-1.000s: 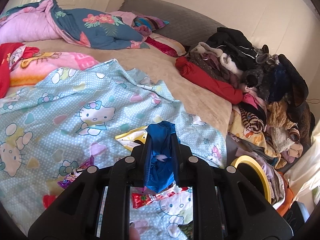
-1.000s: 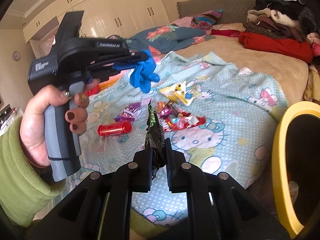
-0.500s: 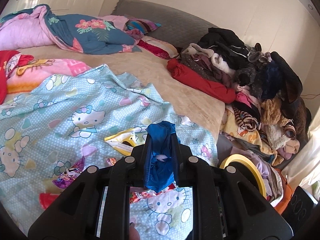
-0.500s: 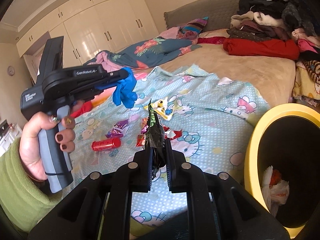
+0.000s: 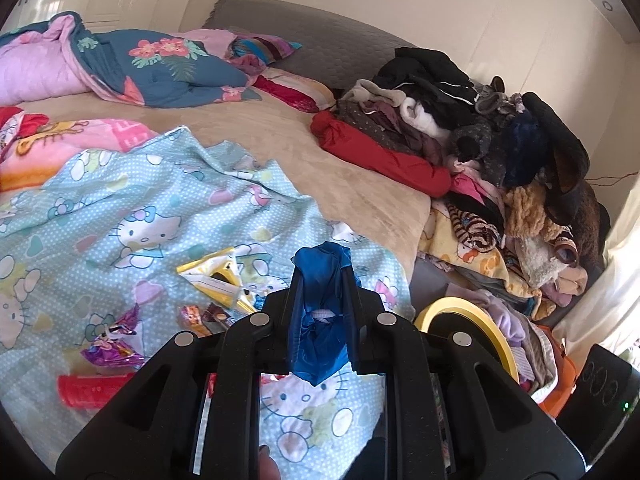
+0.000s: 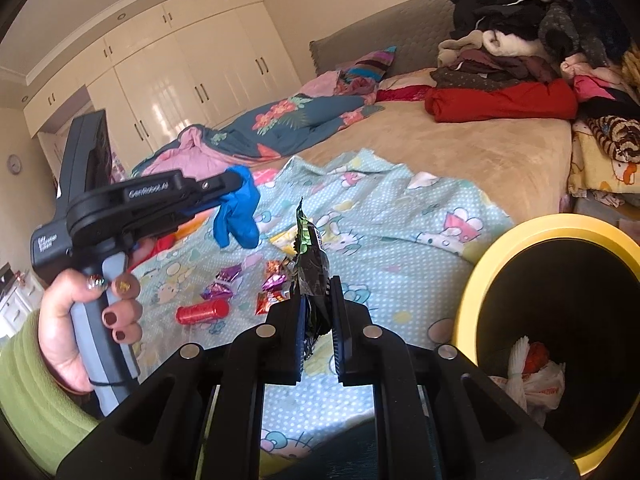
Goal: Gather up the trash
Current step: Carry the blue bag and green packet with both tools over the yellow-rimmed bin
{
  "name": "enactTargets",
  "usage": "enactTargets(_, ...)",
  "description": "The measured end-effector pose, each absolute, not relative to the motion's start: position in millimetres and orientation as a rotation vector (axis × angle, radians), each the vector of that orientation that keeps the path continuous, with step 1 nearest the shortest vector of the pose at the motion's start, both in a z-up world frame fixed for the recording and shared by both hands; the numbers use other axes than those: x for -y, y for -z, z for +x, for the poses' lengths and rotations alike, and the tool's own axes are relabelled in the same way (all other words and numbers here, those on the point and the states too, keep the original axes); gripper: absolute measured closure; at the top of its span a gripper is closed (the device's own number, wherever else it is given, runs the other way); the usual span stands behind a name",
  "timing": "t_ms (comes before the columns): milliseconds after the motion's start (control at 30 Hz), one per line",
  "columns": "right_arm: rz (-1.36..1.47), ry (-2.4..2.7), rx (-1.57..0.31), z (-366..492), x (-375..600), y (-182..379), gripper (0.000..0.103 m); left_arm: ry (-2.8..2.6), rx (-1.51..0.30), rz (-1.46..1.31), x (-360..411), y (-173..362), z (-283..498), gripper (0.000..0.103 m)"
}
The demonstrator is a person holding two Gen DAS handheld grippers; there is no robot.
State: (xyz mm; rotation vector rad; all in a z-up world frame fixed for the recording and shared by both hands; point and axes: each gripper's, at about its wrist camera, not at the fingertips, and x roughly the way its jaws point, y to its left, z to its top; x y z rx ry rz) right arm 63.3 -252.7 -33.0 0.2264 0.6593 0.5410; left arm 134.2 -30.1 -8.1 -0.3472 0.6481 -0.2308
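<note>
My left gripper [image 5: 322,280] is shut on a crumpled blue glove [image 5: 320,320] and holds it above the bed; the glove also shows in the right wrist view [image 6: 238,210], hanging from the left gripper [image 6: 236,180]. My right gripper [image 6: 316,292] is shut on a dark green wrapper [image 6: 310,256], which stands up between the fingers. A yellow-rimmed black bin [image 6: 480,280] with a tied white bag [image 6: 532,376] inside is at the right; its rim also shows in the left wrist view [image 5: 472,312]. Loose wrappers lie on the Hello Kitty sheet: a yellow packet [image 5: 216,276], purple wrapper [image 5: 114,348], red tube [image 6: 202,312].
The bed holds a light blue Hello Kitty sheet [image 5: 120,208], a floral duvet [image 5: 160,68] and pink blankets at the far side. A tall pile of clothes [image 5: 480,140] with a red garment [image 5: 384,156] stands on the right. White wardrobes [image 6: 180,80] line the back wall.
Both grippers have moved right toward the bin, each still holding its item. The bin fills more of the right wrist view and its inside with the white bag now shows.
</note>
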Motion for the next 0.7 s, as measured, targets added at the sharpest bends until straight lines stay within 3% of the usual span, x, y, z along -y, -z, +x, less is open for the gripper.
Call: enactTargets(700,0.318,-0.438,-0.618,71,308,27,0.092,0.352,-0.678,-0.281,86,8,120,0.091)
